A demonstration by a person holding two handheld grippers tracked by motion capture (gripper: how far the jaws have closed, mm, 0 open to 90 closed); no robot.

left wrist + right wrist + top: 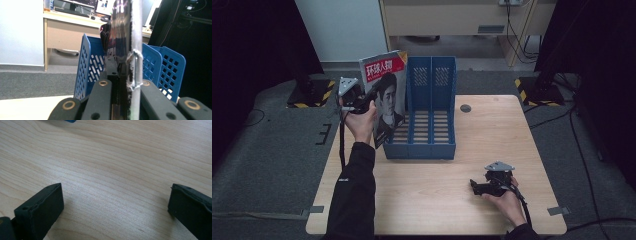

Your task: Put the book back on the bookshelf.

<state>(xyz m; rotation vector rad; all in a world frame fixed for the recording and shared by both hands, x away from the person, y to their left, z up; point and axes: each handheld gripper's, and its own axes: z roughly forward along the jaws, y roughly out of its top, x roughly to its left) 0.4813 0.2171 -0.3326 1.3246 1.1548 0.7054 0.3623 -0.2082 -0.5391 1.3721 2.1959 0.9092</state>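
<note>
The left tongs [368, 98] clamp a magazine [386, 95] by its spine, holding it upright just beside the left wall of the blue file holder [431, 107] at the counter's [492, 135] far edge. It looks not yet slotted in. The right tongs [477, 186] rest wide apart, empty, near the front right corner

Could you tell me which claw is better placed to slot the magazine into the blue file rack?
Left. The left claw already clamps the magazine upright beside the blue file rack; the right claw rests open, low over the table.
</note>
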